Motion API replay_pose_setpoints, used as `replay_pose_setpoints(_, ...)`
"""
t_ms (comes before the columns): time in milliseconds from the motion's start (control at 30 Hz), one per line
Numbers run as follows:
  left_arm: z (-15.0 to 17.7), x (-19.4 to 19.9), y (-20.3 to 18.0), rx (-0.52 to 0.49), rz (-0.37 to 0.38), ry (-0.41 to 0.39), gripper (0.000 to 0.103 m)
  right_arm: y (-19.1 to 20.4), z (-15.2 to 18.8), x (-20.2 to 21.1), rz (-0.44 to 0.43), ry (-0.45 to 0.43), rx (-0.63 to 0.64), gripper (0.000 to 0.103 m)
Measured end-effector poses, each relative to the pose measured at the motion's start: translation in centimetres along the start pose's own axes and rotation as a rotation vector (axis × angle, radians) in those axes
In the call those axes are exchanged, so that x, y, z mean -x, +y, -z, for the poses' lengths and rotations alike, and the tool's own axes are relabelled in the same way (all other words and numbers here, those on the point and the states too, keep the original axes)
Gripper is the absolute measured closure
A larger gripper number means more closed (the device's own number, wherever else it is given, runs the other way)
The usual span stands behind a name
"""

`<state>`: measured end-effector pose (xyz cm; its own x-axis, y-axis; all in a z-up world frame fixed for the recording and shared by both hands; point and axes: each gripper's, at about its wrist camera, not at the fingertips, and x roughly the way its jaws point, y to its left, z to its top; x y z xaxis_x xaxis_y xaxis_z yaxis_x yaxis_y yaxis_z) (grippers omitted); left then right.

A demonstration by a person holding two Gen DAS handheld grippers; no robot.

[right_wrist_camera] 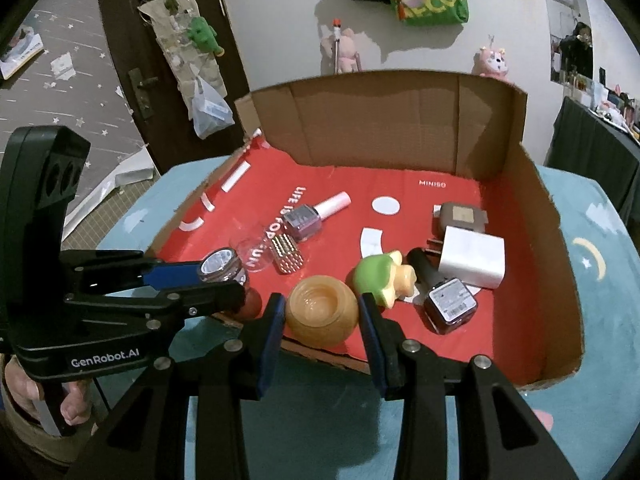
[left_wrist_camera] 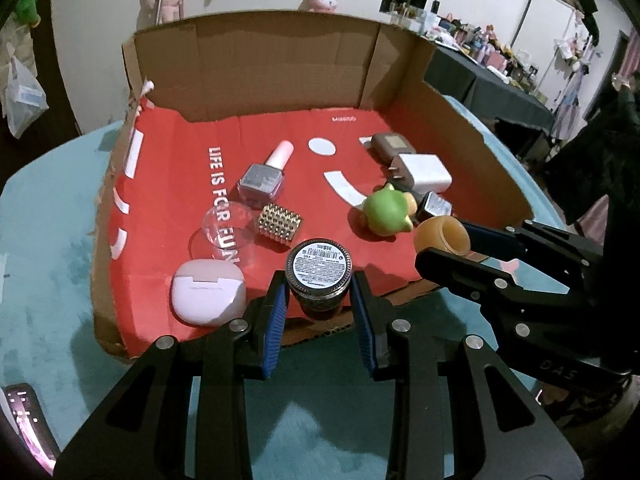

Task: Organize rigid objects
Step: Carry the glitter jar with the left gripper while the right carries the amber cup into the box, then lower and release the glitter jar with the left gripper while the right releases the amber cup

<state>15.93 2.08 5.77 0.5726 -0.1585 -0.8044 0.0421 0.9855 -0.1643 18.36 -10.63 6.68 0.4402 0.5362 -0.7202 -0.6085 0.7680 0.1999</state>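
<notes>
Two grippers work the box's near edge: left gripper [left_wrist_camera: 319, 300] pinches a dark jar [left_wrist_camera: 319, 280], right gripper [right_wrist_camera: 322, 316] brackets an amber pot [right_wrist_camera: 321, 311], contact unclear. Likely next: lift and place both.

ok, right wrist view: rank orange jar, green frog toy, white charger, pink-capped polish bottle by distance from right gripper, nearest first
1. orange jar, between the right gripper fingers
2. green frog toy, just beyond, right
3. white charger, farther right
4. pink-capped polish bottle, farthest, back left
</notes>
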Motion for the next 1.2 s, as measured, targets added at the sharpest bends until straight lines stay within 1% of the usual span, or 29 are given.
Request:
replay_pose_setpoints(233,0.0,-1.8,0.1,-0.001,0.000,0.044,0.073,-0.8,0.1,-1.7,0.003,0.041,-0.016,0.063)
replay_pose_setpoints(433,-0.4,-2.4,0.1,0.000,0.003,0.045,0.073,-1.3,0.3,-2.8,0.001,0.067,-0.027,0.063)
replay_pose_setpoints(633,-0.7,-2.7,0.1,-0.001,0.001,0.047,0.073,-1.8,0.3,-3.3,0.005,0.076,-0.037,0.063)
replay_pose_setpoints(967,-1.2,-5.3,0.8,0.014,-0.009,0.090,0.073,-2.4,0.2,-3.9,0.013,0.080,-0.049,0.063)
replay_pose_setpoints(1200,-1.6,-5.6,1.2,0.028,-0.018,0.074,0.073,-2.7,0.1,-4.2,0.027,0.085,-0.040,0.063)
